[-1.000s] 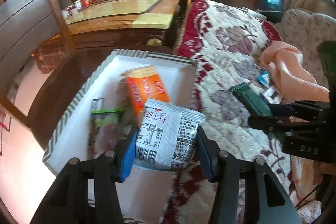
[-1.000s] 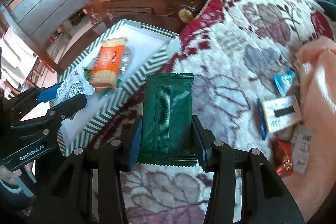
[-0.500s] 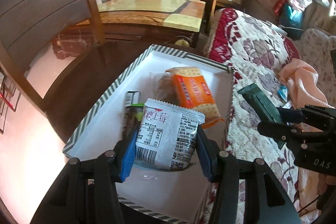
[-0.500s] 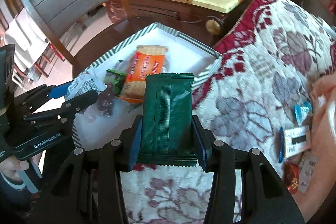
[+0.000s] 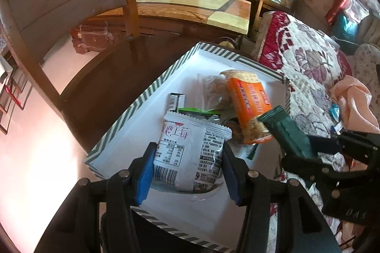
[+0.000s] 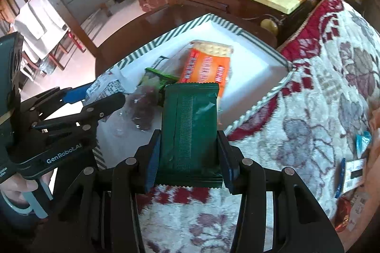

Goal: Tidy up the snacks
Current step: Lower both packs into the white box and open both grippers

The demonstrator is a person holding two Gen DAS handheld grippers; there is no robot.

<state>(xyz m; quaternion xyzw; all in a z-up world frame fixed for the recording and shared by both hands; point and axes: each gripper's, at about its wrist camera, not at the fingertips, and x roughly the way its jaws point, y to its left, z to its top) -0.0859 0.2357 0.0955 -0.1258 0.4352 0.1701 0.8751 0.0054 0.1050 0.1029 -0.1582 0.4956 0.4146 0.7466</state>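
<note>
The left gripper (image 5: 187,172) is clamped on a white snack packet (image 5: 192,153) printed with pink characters and a nutrition table, its blue-padded fingers pressing both side edges. The packet hangs over the near end of a white box with a green-striped rim (image 5: 133,108). That box sits on a dark wooden table (image 5: 114,67), right against the edge of a floral bedspread (image 5: 311,67).

Inside the box lies an orange cracker pack (image 5: 249,105), tilted, with a clear bag of brownish snacks (image 5: 213,91) just beside it and a green-edged packet (image 5: 197,110) partly tucked under the white one.

The right gripper (image 6: 188,153) is closed on a dark green wrapper (image 6: 190,127), held flat between its fingers, seam side up. The wrapper's far end reaches over the box's right rim and overlaps the near end of the orange cracker pack from the right wrist view. From the left wrist view, the green wrapper's tip sits just beside the cracker pack.

Out on the bedspread, well apart from the box, a few more small snacks (image 6: 353,174) lie near a peach-coloured cloth (image 5: 353,98). A long marble-topped cabinet (image 5: 190,3) stands behind the table.
</note>
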